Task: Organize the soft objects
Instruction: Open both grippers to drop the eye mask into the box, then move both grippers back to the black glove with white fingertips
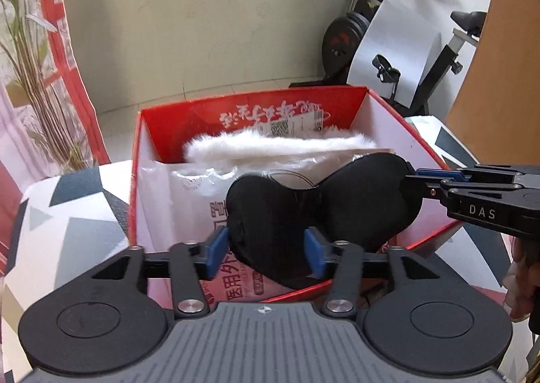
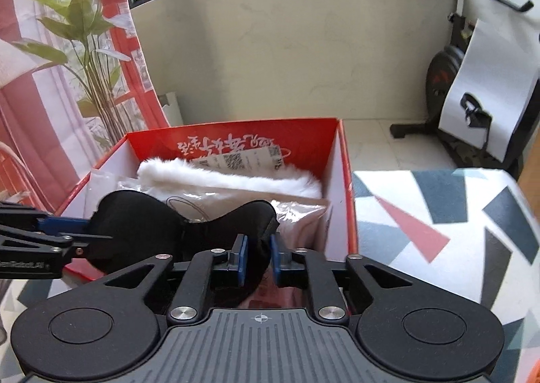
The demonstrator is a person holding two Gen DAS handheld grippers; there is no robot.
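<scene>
Basically, soft black padded eye mask point(image 1: 320, 204) lies over the open red cardboard box point(image 1: 401, 112), long axis crossways, spanning both grippers. Left gripper point(image 1: 265, 248) jaws spread, one lobe between the blue pads, apparently not pressed. Right gripper point(image 2: 258, 259) jaws slightly parted around the other lobe's edge, pads looking clear. White fluffy item point(image 2: 229, 177) and plastic packets sit beneath. Both equally near; likely release.

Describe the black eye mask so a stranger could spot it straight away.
Find the open red cardboard box on the patterned tablecloth. At its near edge, over plastic-wrapped packets, lies the black padded eye mask. It alone is black and two-lobed; the fluffy white fur piece sits behind.
</scene>
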